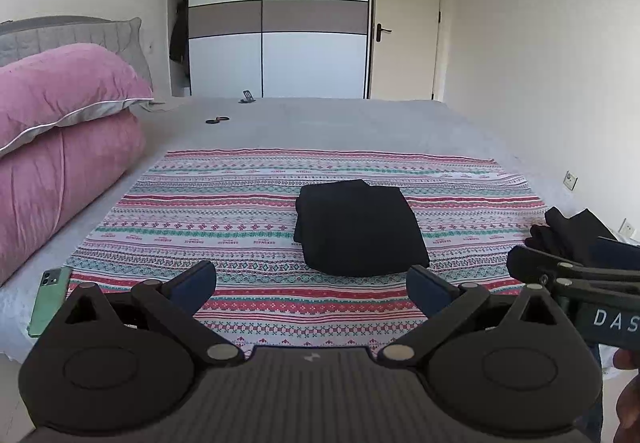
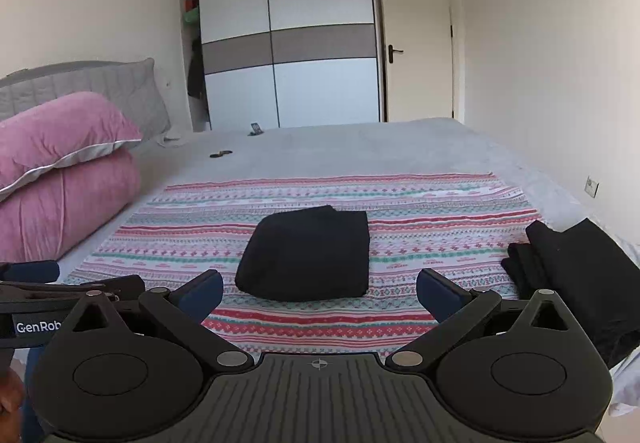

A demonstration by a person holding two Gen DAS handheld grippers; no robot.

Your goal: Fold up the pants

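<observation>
Left wrist view
Fingers: the left gripper [image 1: 312, 285] has its blue-padded fingers [image 1: 196, 279] spread wide with nothing between them, hanging above the near edge of the patterned cloth [image 1: 224, 211].
Pants: the black pants [image 1: 358, 227] lie folded into a compact rectangle on the cloth, ahead of the gripper and slightly right of centre, apart from both fingers.
Other gripper: the right gripper [image 1: 576, 275] enters from the right edge, seen side-on; from this view I cannot tell how wide it stands.
Second garment: a dark stack of clothes [image 1: 568, 231] sits at the cloth's right edge, behind that gripper.
Phone: a green phone [image 1: 50, 299] lies at the cloth's near left corner on the grey bed [image 1: 320, 123].
Bedding: a pink duvet [image 1: 60, 163] is piled at the left.

Right wrist view
Fingers: the right gripper [image 2: 320, 289] is likewise wide open and holds nothing.
Pants: the folded pants [image 2: 308, 255] lie just ahead, between the lines of the two fingers, not touched.
Other gripper: the left gripper [image 2: 52, 279] shows at the left edge, side-on.
Second garment: the dark stack [image 2: 576, 275] lies at the right, near the right finger.
Room: a sliding wardrobe [image 2: 288, 39] and a white door [image 2: 416, 39] stand beyond the bed.
</observation>
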